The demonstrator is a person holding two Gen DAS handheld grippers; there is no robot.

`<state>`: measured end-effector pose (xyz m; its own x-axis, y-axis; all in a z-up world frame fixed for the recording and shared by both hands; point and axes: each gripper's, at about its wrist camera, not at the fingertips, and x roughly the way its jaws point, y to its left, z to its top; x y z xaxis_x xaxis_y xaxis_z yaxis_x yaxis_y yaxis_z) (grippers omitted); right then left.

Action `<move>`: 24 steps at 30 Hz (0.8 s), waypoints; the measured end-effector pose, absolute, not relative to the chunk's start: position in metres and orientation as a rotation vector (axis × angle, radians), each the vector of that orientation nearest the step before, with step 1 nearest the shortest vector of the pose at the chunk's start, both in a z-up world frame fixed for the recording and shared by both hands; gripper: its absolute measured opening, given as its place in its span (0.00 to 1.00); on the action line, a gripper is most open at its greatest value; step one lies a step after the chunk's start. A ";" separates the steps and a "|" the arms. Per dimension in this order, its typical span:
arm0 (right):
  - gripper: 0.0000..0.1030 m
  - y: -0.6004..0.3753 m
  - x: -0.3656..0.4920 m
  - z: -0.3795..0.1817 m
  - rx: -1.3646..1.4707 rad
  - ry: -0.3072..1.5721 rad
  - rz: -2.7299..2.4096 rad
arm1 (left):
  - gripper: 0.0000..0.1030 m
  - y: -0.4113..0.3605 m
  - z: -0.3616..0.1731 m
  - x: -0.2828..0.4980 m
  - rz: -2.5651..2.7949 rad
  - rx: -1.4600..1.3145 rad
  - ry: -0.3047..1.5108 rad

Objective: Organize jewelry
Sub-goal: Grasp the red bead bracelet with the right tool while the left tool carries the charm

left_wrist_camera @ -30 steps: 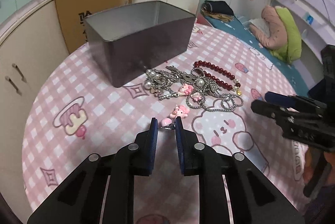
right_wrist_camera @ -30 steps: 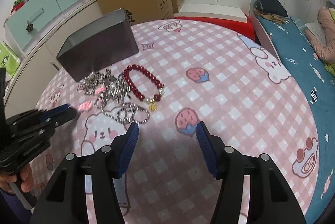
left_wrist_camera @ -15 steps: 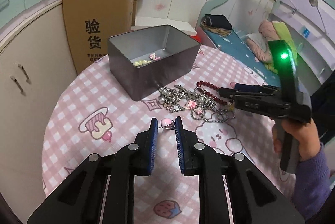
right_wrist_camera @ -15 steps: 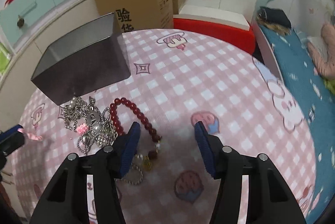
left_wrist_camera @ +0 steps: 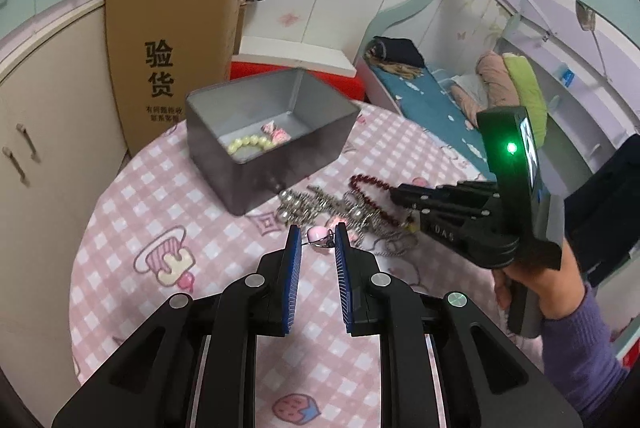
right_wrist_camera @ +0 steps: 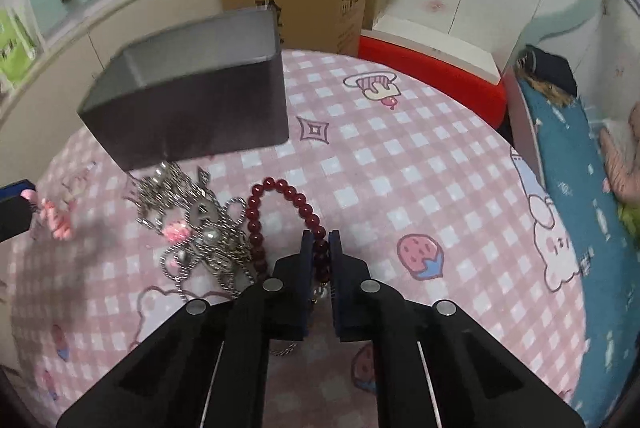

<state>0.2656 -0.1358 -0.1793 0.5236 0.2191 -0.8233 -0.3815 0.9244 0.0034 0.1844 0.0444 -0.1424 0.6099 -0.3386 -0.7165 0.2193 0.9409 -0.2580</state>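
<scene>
Item: rectangular grey metal tin (left_wrist_camera: 276, 131), open-topped, the landmark on a round table under a pink checked cartoon-print cloth (left_wrist_camera: 128, 211); inside it lie a pale pearl-bead bracelet (left_wrist_camera: 249, 142) and a small pink charm (left_wrist_camera: 276, 133), evidently sorted already. Just in front of the tin: a tangled heap of silver chains and pearl pieces (right_wrist_camera: 200, 224), and beside the heap a dark red beaded bracelet (right_wrist_camera: 280, 211). Left gripper (left_wrist_camera: 317, 240), in front of the tin and raised off the cloth, has its blue pads nearly together, pinching a small pink charm on a metal ring (left_wrist_camera: 318, 238), probably bound for the tin. Right gripper (right_wrist_camera: 320, 260), further from the tin, is closing its jaws onto the red bracelet's near side, beads between the pads. Behind the tin: a brown cardboard box (left_wrist_camera: 172, 43), cream cupboards, a child's bed with teal bedding (left_wrist_camera: 424, 95).
</scene>
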 end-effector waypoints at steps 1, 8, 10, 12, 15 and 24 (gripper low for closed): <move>0.07 -0.138 0.264 -0.174 -0.166 0.944 0.367 | 0.17 0.043 -0.139 0.185 -0.330 -0.145 0.850; 0.07 -0.140 0.253 -0.122 -0.118 0.863 0.408 | 0.17 0.032 -0.100 0.202 -0.388 -0.096 0.789; 0.07 -0.138 0.253 -0.108 -0.117 0.841 0.417 | 0.17 0.030 -0.086 0.210 -0.402 -0.081 0.768; 0.07 -0.135 0.253 -0.094 -0.112 0.821 0.426 | 0.17 0.030 -0.075 0.217 -0.409 -0.072 0.756; 0.07 -0.129 0.254 -0.076 -0.105 0.788 0.435 | 0.17 0.032 -0.060 0.234 -0.400 -0.060 0.741; 0.07 -0.094 0.275 -0.043 -0.097 0.728 0.471 | 0.17 0.050 -0.056 0.285 -0.326 -0.050 0.785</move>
